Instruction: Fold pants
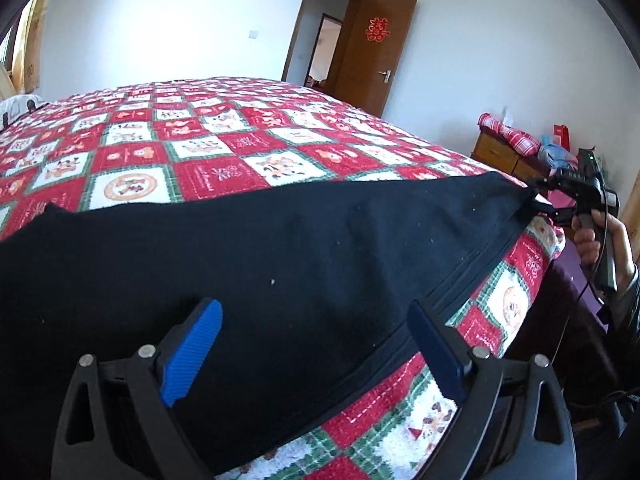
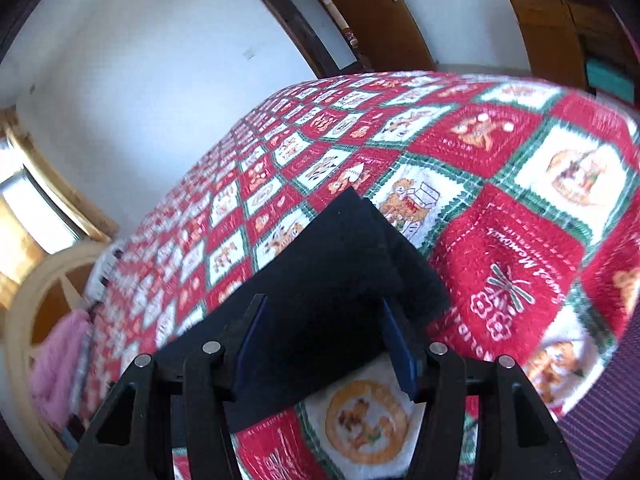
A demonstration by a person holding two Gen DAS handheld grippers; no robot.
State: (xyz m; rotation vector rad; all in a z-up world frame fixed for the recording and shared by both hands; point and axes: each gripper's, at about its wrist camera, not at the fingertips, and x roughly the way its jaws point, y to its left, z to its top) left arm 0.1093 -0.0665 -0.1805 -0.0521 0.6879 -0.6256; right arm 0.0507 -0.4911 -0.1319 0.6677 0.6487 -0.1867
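Black pants point(image 1: 280, 248) lie spread flat across the near part of the bed. My left gripper point(image 1: 316, 328) is open, its blue pads point(image 1: 192, 356) standing wide on either side of the pants' near hem. My right gripper point(image 2: 320, 340) is open around the other end of the black pants point(image 2: 336, 264), the cloth lying between its jaws. In the left wrist view the right gripper point(image 1: 540, 202) sits at the pants' far right corner, held by a hand.
The bed has a red, white and green patchwork quilt point(image 1: 224, 148). A brown door point(image 1: 372, 52) stands open at the back. A wooden dresser point(image 1: 504, 152) with clutter stands right of the bed. A pink cloth point(image 2: 60, 368) lies at the bed's far side.
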